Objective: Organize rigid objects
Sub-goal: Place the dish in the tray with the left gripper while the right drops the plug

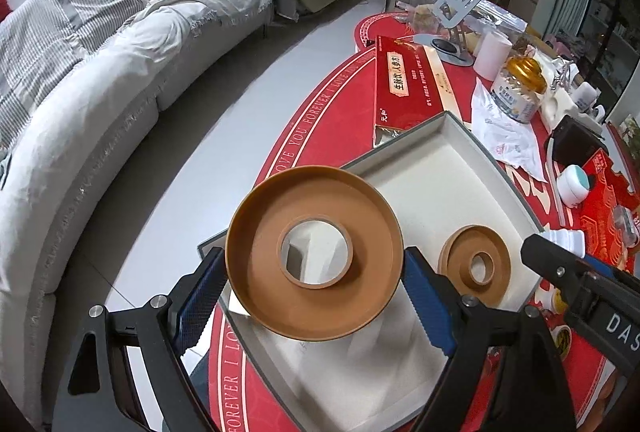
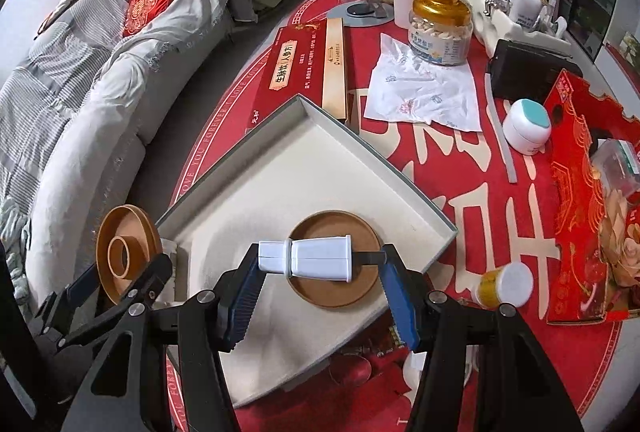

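Observation:
My left gripper (image 1: pixel 314 272) is shut on a large brown ring-shaped dish (image 1: pixel 256 256), holding it above the near left corner of a shallow grey box lid with a white inside (image 1: pixel 440 168). The dish also shows in the right wrist view (image 2: pixel 138 236). A smaller brown ring dish (image 1: pixel 460 264) lies flat inside the lid. My right gripper (image 2: pixel 320 264) is shut on a small white bottle (image 2: pixel 308 258), held sideways just above that smaller dish (image 2: pixel 328 290). The right gripper's finger (image 1: pixel 560 264) shows at the right of the left wrist view.
The lid sits on a red round table (image 2: pixel 500 192). On the table are a long red box (image 2: pixel 296 64), a gold-capped jar (image 2: pixel 440 28), crumpled white paper (image 2: pixel 424 88), a white and teal jar (image 2: pixel 526 128), a yellow bottle (image 2: pixel 502 286) and a red gift box (image 2: pixel 588 192). A grey sofa (image 1: pixel 80 92) stands left.

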{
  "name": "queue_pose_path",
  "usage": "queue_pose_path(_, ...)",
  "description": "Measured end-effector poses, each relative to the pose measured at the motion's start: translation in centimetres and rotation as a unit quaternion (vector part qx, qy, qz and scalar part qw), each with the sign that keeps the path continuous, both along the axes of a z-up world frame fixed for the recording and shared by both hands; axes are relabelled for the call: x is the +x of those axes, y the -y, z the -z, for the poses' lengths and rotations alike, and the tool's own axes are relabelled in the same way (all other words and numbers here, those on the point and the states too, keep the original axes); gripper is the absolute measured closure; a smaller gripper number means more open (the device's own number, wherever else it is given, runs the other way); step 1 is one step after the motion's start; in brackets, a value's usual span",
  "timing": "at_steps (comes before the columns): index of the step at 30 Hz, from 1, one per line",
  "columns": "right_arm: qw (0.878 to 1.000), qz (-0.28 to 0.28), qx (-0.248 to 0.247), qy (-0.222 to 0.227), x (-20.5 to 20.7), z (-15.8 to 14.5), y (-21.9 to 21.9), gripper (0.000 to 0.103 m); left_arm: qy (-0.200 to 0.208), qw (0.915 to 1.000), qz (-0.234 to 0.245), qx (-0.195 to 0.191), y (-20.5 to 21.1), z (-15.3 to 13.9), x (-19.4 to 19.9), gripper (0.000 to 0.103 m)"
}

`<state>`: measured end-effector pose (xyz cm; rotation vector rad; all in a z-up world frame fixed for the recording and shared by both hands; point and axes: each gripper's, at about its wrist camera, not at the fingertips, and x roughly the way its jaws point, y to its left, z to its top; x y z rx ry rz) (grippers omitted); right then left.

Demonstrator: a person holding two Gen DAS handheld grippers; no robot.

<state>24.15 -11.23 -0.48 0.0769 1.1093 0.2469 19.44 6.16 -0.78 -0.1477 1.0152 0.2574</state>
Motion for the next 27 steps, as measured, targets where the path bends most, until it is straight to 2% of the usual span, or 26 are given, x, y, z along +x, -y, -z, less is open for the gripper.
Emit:
queue_pose_path(18, 0.999, 0.007, -0.013, -0.031, 3.1, 3.5, -1.1, 0.044, -0.029, 0.9995, 0.005, 0.014, 0.8, 3.5, 2.9, 0.013)
queue_pose_path(21, 0.999, 0.010, -0.016, -0.037, 3.4, 4.0, -0.9, 0.044, -0.046, 0.9989, 0.001, 0.002, 0.6, 4.3, 3.3, 0.012)
queue_pose_path(22, 0.999, 0.011, -0.014, -0.041, 3.5, 4.2, -0.8, 0.039, -0.051, 0.9987, 0.001, -0.005, 0.5, 4.5, 3.4, 0.011)
queue_pose_path(23, 0.999, 0.010, -0.010, -0.045, 3.5, 4.3, -0.7, 0.019, -0.053, 0.9985, 0.001, -0.013, 0.3, 4.6, 3.5, 0.009)
queue_pose_path(24, 0.999, 0.012, -0.005, -0.045, 3.6, 4.2, -0.5, 0.012, -0.052, 0.9986, 0.000, -0.013, 0.3, 4.6, 3.5, 0.006)
queue_pose_path(25, 0.999, 0.016, -0.004, -0.037, 3.4, 4.0, -0.3, 0.010, -0.049, 0.9988, -0.006, -0.005, 0.2, 4.4, 3.4, 0.002)
queue_pose_path(27, 1.000, 0.017, -0.002, -0.021, 3.1, 3.3, 0.0, 0.010, -0.042, 0.9991, -0.011, 0.001, 0.2, 3.8, 3.1, 0.000)
